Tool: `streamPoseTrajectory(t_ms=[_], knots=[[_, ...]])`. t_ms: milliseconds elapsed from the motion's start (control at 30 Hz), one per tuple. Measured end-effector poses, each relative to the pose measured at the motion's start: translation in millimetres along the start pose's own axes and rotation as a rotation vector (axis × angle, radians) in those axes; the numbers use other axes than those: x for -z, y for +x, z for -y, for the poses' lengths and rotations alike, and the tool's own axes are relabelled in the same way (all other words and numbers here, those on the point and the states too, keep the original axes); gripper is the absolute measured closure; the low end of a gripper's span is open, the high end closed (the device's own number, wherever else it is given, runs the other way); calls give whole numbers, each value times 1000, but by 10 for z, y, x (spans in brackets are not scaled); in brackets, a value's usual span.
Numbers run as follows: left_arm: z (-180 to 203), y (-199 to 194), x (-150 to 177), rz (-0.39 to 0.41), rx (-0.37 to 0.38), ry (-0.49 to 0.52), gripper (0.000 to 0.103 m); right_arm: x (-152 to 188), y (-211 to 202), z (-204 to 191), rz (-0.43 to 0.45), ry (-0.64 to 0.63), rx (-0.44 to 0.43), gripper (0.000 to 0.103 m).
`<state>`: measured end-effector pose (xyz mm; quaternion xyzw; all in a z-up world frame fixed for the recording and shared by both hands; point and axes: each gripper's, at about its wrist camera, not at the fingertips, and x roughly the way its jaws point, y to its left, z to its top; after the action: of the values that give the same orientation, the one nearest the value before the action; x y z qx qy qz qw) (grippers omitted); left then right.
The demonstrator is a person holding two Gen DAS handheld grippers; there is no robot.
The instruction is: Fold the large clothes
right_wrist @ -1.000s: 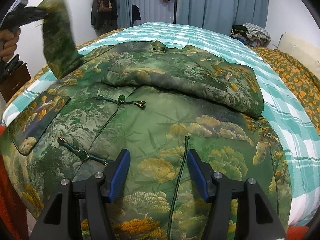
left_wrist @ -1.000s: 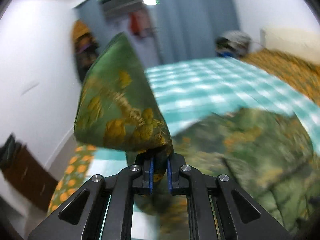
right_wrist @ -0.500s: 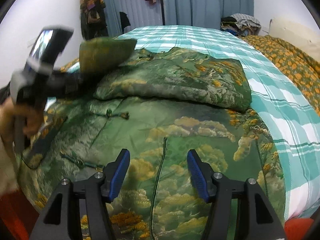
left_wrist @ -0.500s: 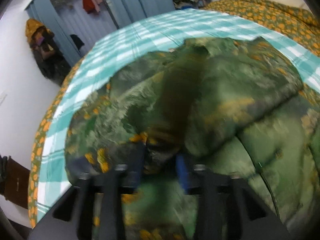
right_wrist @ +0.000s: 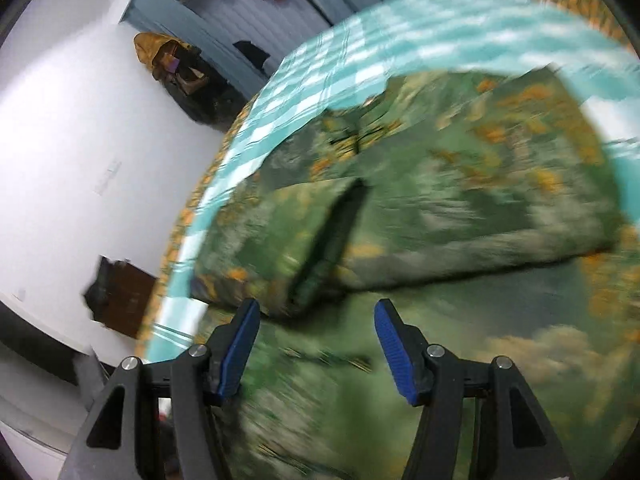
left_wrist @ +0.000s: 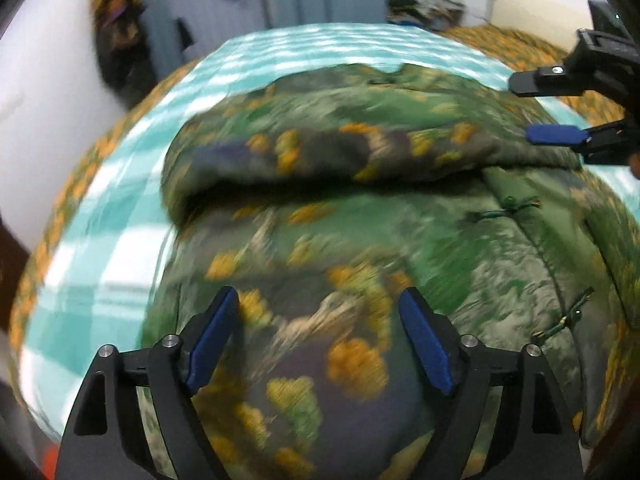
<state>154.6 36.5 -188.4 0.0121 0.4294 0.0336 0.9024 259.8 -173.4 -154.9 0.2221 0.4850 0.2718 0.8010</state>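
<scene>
A large green jacket [left_wrist: 360, 248] with orange and gold landscape print lies spread on the bed. Both sleeves are folded across its upper part [left_wrist: 340, 152]. My left gripper [left_wrist: 320, 328] is open and empty, low over the jacket's lower body. My right gripper [right_wrist: 316, 332] is open and empty, over the jacket [right_wrist: 460, 216] near the folded left sleeve; it also shows in the left wrist view [left_wrist: 560, 108] at the far right edge. Both views are motion-blurred.
The bed has a teal checked sheet [left_wrist: 120, 208] over an orange flowered cover [left_wrist: 520, 40]. A white wall [right_wrist: 80, 160] and a dark brown piece of furniture [right_wrist: 120, 300] stand left of the bed. Blue curtains and hanging clothes [left_wrist: 240, 8] are at the back.
My left gripper carried the sleeve down across the jacket, let it go and opened. My right gripper moved up and left over the jacket, still open.
</scene>
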Motion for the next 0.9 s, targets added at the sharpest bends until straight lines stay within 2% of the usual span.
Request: streamPoseTrajectory(t_ms=[67,200,233,267,300,433,567,667,733,800,900], knots=[[-85,19,46,-12,16,-42,19,-57,202,-49,-34,15,3,42],[-119,5,41,4,24,-55,18,-67,666,-131,-135,40,68,42],[-121,7,46,5,25,-55,18,-65,706,-151,-143,36,82,53],[-110,8,59,7,25,-53,18,-71,725,-219,-138,17,117,83],[-96,8,70,11,25,-48,18,-97,699,-279,-118,-2,134,85],[-137,8,72,12,41,-49,16,-391,414,-511,19,-115,176,86],[-149,29,67,7,58,-57,16,-745,393,-413,75,-163,249,85],[-165,63,52,4,59,-56,15,-834,652,-244,53,-216,334,85],[-159,64,59,4,56,-52,15,-778,794,-116,24,-241,371,85],[-163,61,59,2,55,-50,15,-685,954,13,-6,-248,398,77],[-185,46,17,-23,58,-59,15,-604,869,94,13,-224,383,70]])
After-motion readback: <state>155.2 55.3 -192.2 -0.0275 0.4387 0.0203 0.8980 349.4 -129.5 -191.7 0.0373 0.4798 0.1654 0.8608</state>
